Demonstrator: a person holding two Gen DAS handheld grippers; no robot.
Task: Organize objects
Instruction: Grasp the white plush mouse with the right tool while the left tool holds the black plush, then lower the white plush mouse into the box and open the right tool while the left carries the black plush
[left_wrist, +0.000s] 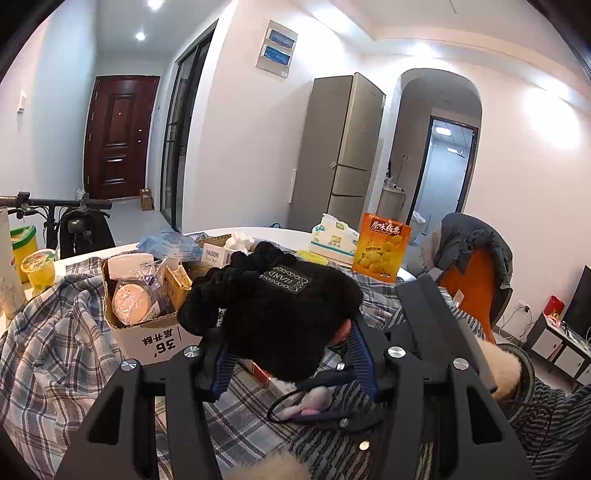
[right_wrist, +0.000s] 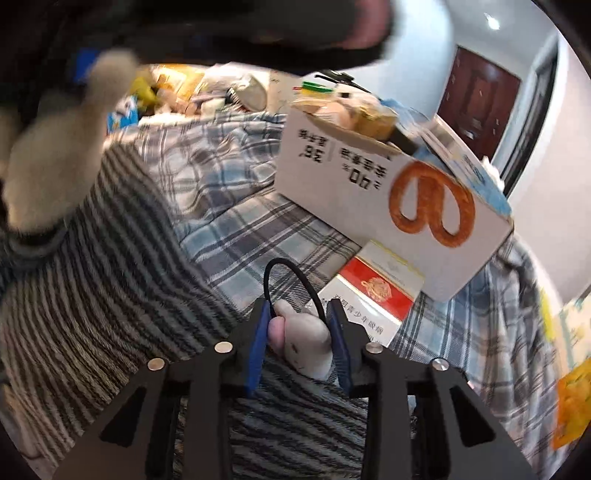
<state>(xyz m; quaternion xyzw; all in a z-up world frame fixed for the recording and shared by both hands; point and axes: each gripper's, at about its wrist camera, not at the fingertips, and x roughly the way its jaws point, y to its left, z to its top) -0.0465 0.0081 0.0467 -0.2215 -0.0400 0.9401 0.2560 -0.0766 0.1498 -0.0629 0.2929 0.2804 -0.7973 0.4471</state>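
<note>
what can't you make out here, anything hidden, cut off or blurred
- Right wrist view: plush toy partly hidden by the right gripper.
- Right wrist view: red packet tucked partly under the cardboard box.
- Left wrist view: left gripper fingertips hidden by the black fleece item.

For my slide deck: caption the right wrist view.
Right gripper shut on a small plush hair tie beside a red-and-white pack.

Black hat (left_wrist: 280, 314), blue-plaid cloth (right_wrist: 236, 206), striped garment (right_wrist: 122, 288).
</note>
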